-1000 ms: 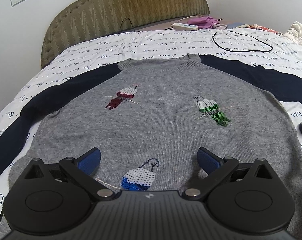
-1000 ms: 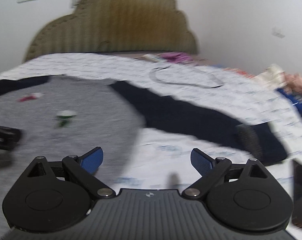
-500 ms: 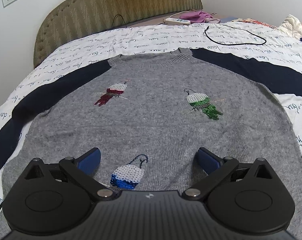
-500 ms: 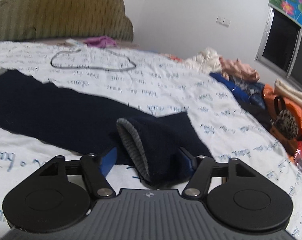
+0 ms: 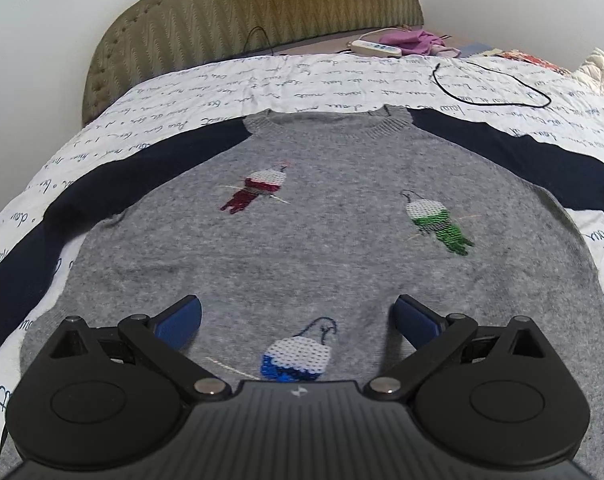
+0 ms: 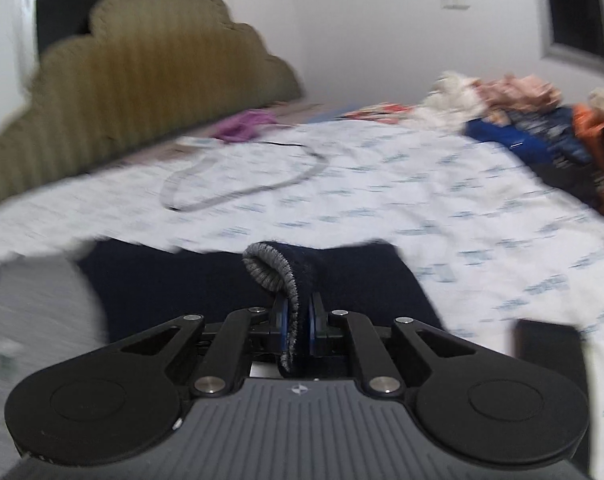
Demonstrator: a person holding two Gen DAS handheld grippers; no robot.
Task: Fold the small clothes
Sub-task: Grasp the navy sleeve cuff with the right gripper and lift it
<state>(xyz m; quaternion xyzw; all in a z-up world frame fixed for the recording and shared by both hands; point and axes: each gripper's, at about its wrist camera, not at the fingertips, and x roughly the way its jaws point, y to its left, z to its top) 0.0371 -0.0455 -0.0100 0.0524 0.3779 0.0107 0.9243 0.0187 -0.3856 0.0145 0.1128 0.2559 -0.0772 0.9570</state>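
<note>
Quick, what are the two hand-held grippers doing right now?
Left hand-held gripper: open, holding nothing, above the grey sweater.
Right hand-held gripper: closed on the sleeve cuff.

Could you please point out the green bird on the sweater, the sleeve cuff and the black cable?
green bird (image 5: 437,222), left wrist view, its middle.
sleeve cuff (image 6: 276,270), right wrist view, the grey ribbing.
black cable (image 5: 477,98), left wrist view, loop's near side.

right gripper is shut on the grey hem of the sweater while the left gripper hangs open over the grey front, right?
Not quite. In the right wrist view the right gripper is shut on the sleeve cuff, grey ribbing on the navy sleeve, not the hem. The rest holds: the left wrist view shows the left gripper open over the sweater's grey front.
</note>
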